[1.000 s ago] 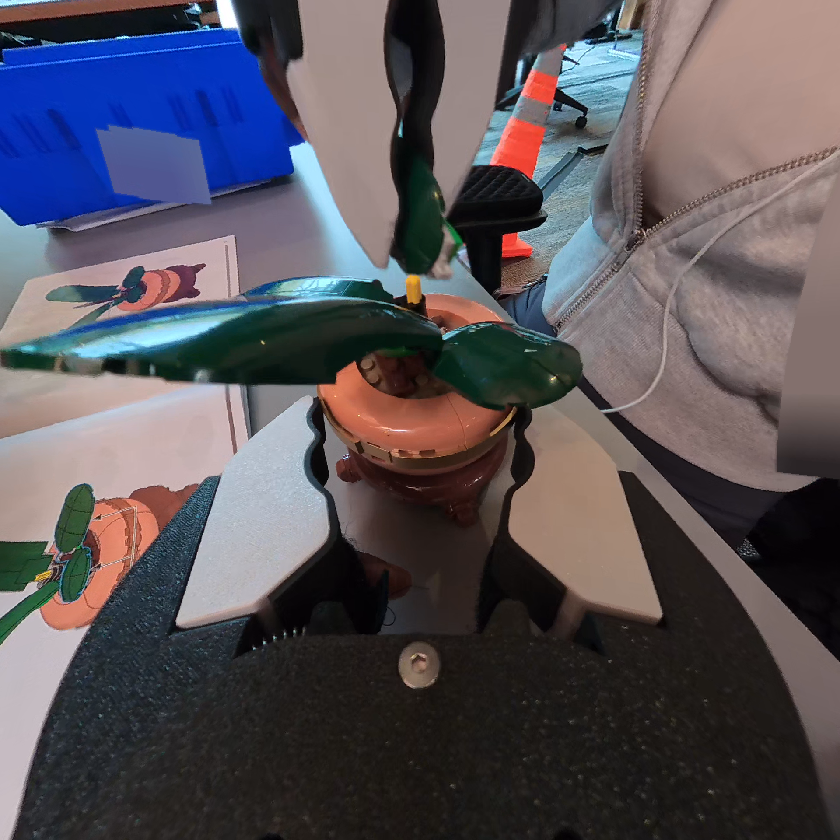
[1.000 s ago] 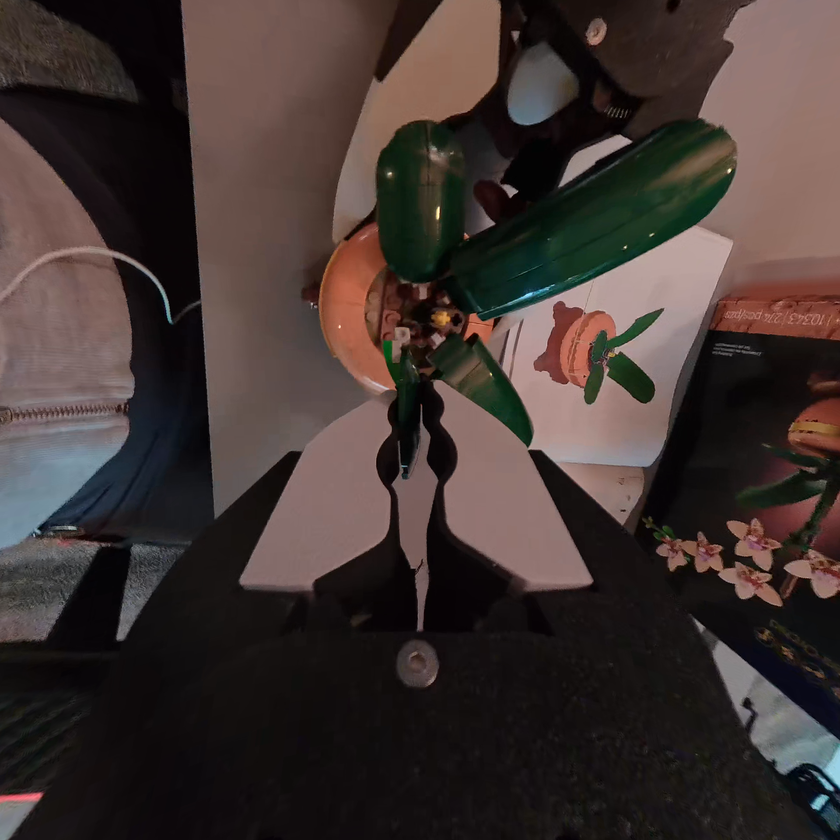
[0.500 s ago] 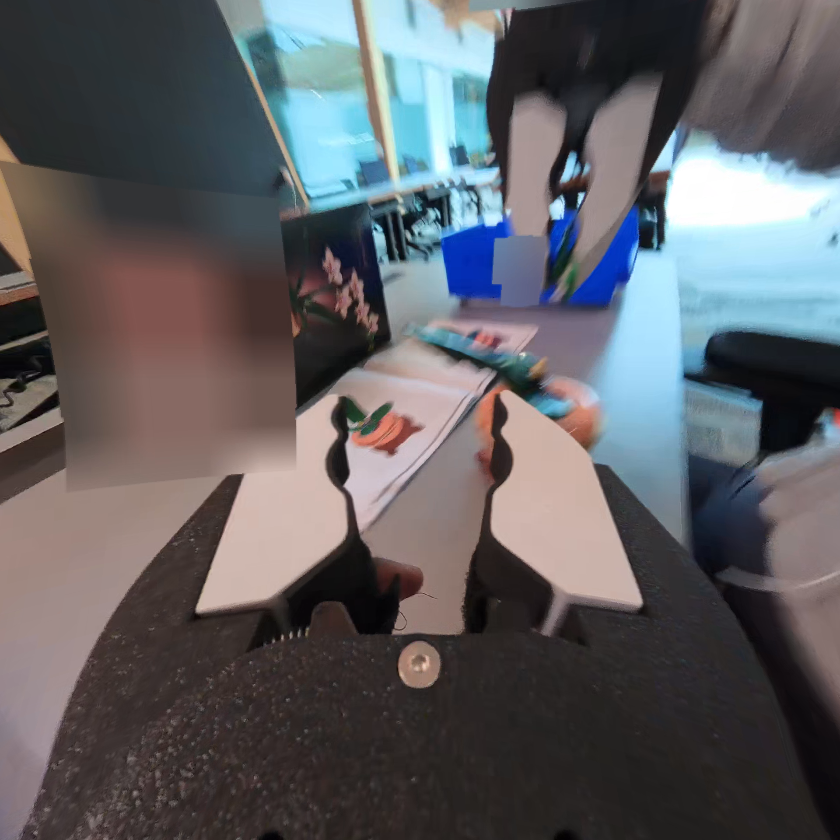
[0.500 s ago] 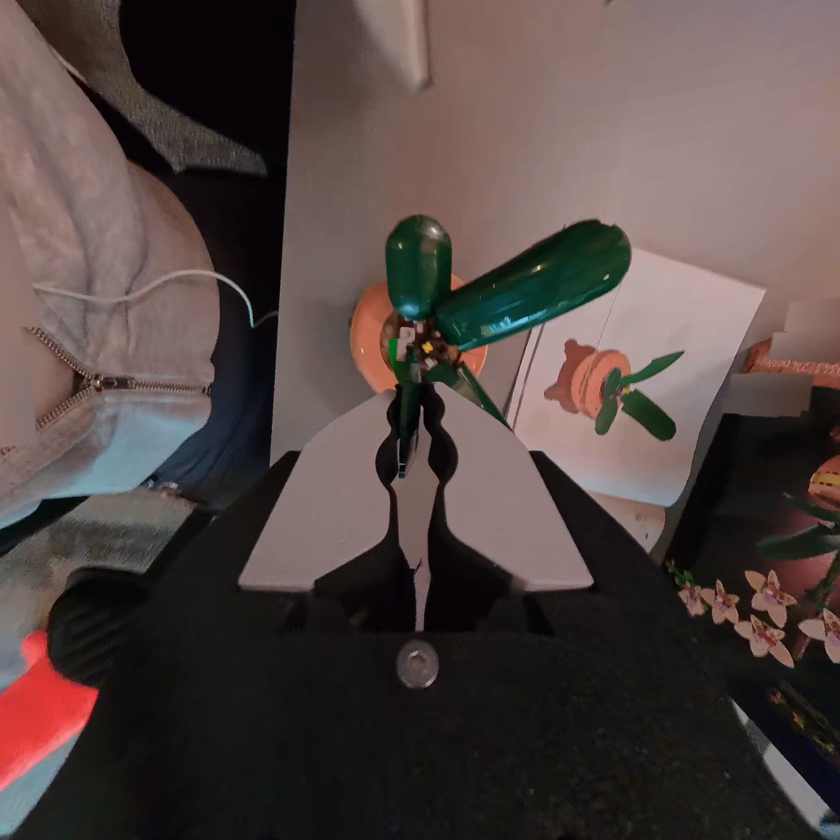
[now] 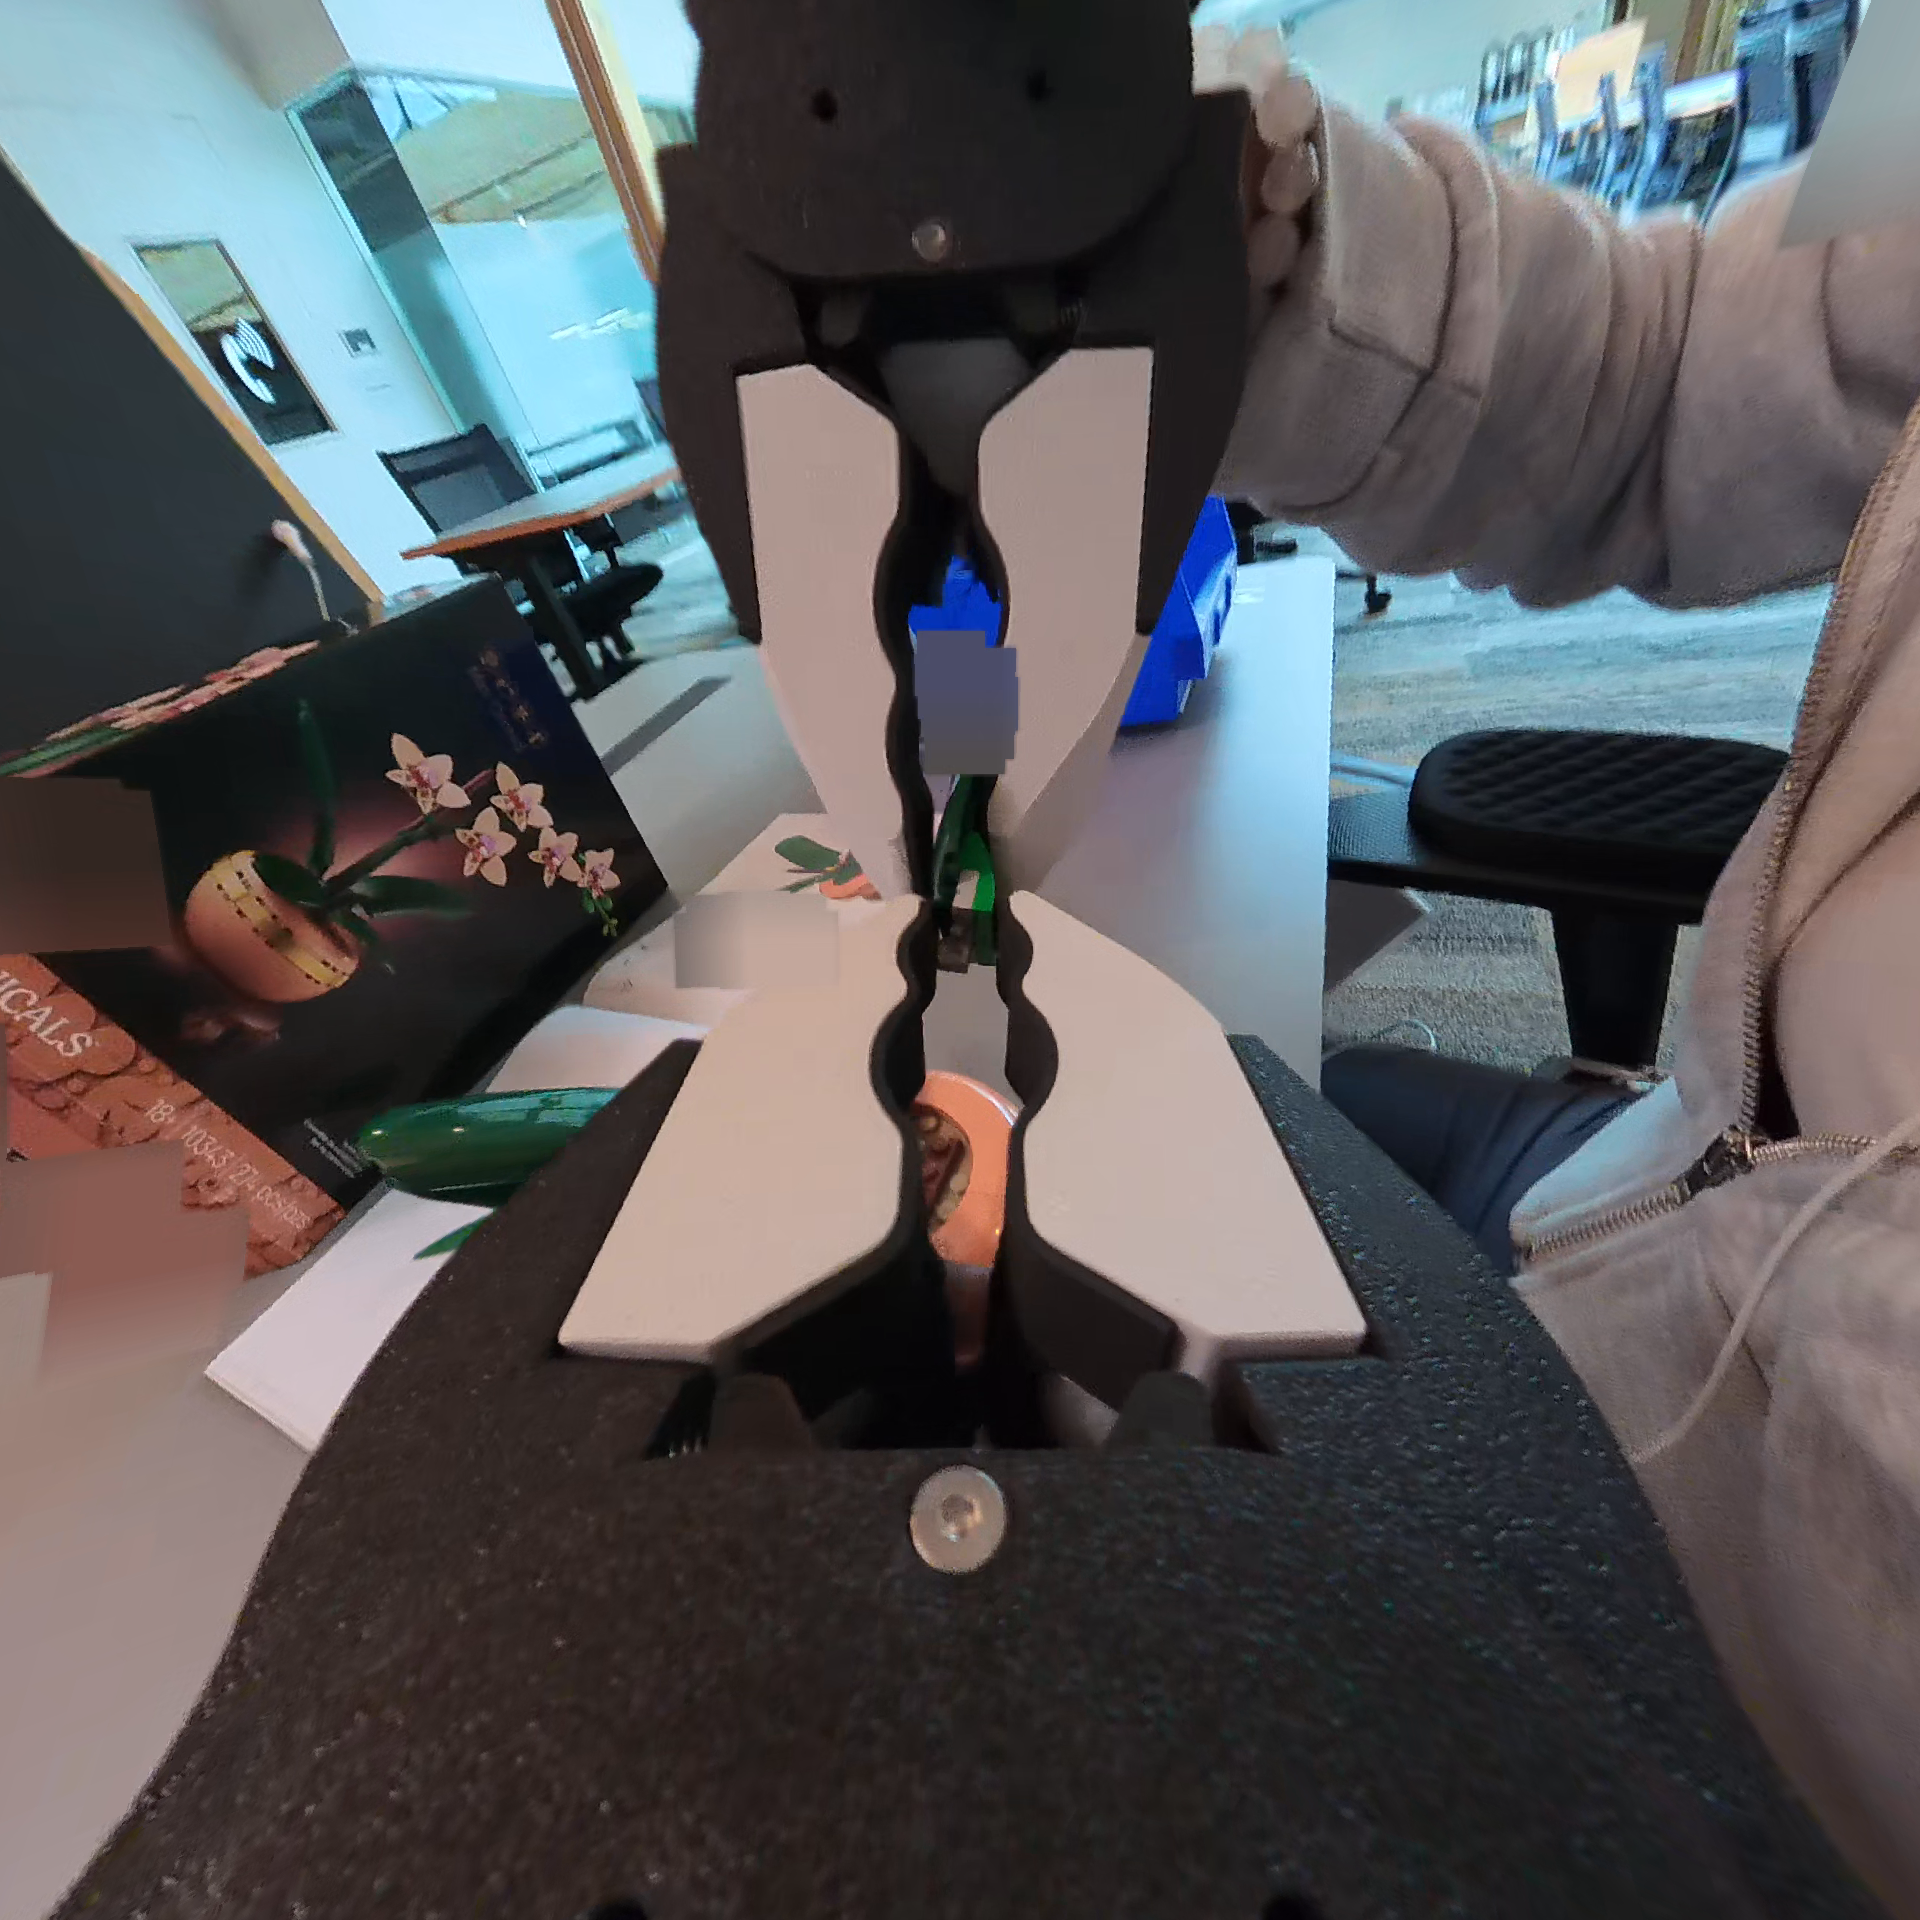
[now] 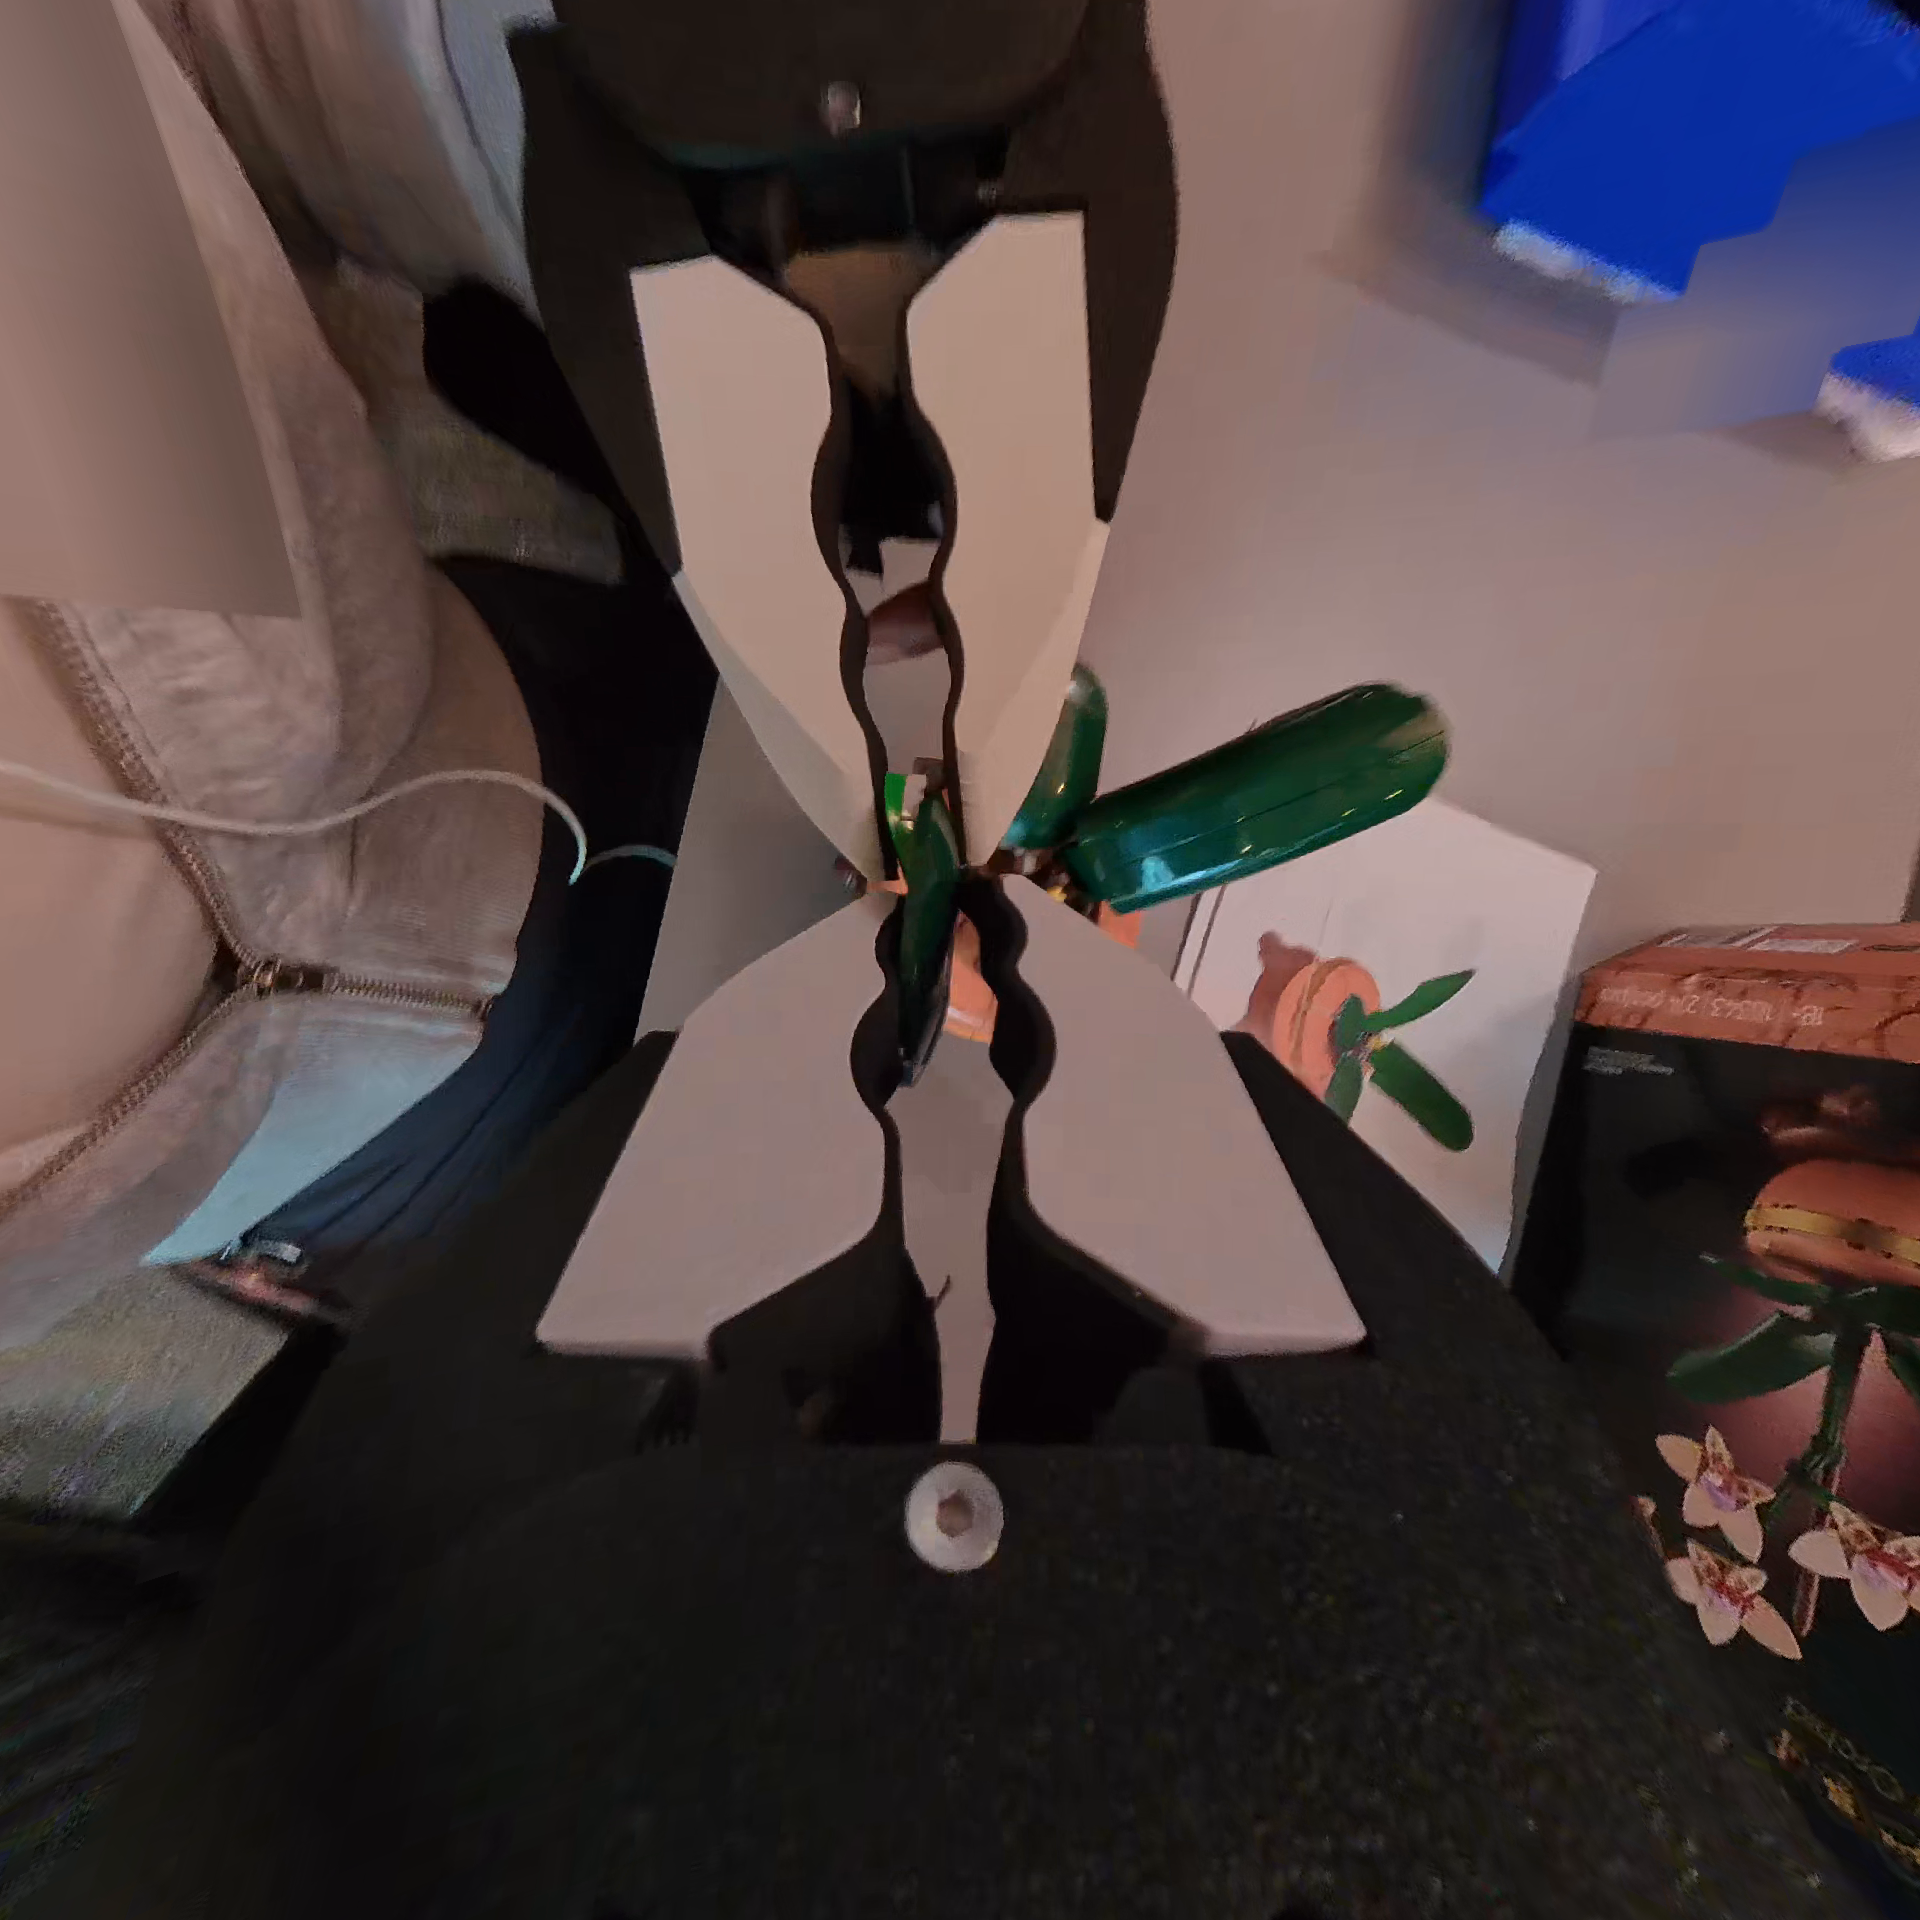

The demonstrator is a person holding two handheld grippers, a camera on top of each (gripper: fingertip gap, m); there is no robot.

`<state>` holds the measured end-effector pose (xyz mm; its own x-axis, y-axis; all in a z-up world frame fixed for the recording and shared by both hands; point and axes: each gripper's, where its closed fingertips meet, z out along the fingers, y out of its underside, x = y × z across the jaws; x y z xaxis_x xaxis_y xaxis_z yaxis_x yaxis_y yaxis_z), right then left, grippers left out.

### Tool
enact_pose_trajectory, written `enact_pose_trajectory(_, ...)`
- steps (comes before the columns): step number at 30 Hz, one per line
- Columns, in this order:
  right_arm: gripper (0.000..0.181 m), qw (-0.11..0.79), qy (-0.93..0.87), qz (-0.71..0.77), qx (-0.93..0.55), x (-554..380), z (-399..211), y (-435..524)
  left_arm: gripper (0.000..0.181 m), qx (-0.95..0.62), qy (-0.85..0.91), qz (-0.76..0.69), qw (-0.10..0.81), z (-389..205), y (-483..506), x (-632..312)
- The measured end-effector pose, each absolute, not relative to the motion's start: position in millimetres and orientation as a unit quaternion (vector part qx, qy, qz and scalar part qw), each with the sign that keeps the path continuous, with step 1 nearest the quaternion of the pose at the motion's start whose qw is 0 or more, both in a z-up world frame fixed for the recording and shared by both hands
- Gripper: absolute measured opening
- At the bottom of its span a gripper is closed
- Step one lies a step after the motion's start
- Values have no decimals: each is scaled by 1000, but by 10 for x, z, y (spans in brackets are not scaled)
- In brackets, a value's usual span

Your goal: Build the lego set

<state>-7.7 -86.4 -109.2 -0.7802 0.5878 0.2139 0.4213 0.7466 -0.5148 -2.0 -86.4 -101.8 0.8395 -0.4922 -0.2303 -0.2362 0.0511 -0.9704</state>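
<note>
My right gripper is shut on a small dark green leaf piece and holds it above the table. In the left wrist view it points down from the top with the leaf piece in its tips. My left gripper faces it tip to tip, its jaws closed on the piece's lower end; it also shows in the right wrist view. The orange pot with large green leaves stands on the table below, mostly hidden behind the fingers.
The set's dark box stands at the left, with the open instruction booklet beside the pot. A blue bin sits at the table's far end. A chair armrest and the person's grey hoodie are past the table's right edge. From either gripper's tips it is about 8 cm to the orange pot.
My left gripper let go of the pot, rose, turned to face the right gripper and closed on the leaf piece's end. The right gripper lifted the piece away from the pot.
</note>
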Motion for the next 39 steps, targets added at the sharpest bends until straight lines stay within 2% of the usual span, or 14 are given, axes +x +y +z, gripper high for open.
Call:
enact_pose_trajectory(3,29,243,-875,321,-268,-113,-853,-927,9,-623,228,-150,733,-824,-927,-62)
enact_pose_trajectory(5,24,271,-834,403,-263,-130,-690,-991,9,-591,205,-188,758,-732,-975,-66)
enact_pose_trajectory(7,17,262,-808,462,-256,-101,-623,-1061,9,-580,197,-195,766,-709,-971,-44)
enact_pose_trajectory(14,8,235,-817,460,-254,-70,-681,-1068,10,-583,203,-197,762,-725,-936,35)
enact_pose_trajectory(15,8,246,-825,441,-254,-90,-679,-1004,14,-589,205,-189,758,-730,-950,14)
enact_pose_trajectory(17,8,246,-849,388,-260,-102,-710,-840,36,-617,207,-148,744,-766,-1017,-123)
enact_pose_trajectory(21,8,183,-904,267,-279,-104,-1038,-665,71,-729,181,-11,660,-1161,-1216,-624)
enact_pose_trajectory(23,9,141,-920,219,-292,-118,-1244,-659,80,-758,164,-4,632,-1379,-1240,-701)
enact_pose_trajectory(27,8,117,-929,187,-298,-199,-1428,-687,92,-786,159,-36,596,-1789,-1013,-589)
enact_pose_trajectory(32,9,100,-918,183,-336,-248,-1555,-616,88,-786,164,-74,591,-1912,-833,-487)
enact_pose_trajectory(39,8,83,-921,175,-337,-262,-1604,-648,73,-780,174,-85,595,-1893,-828,-485)
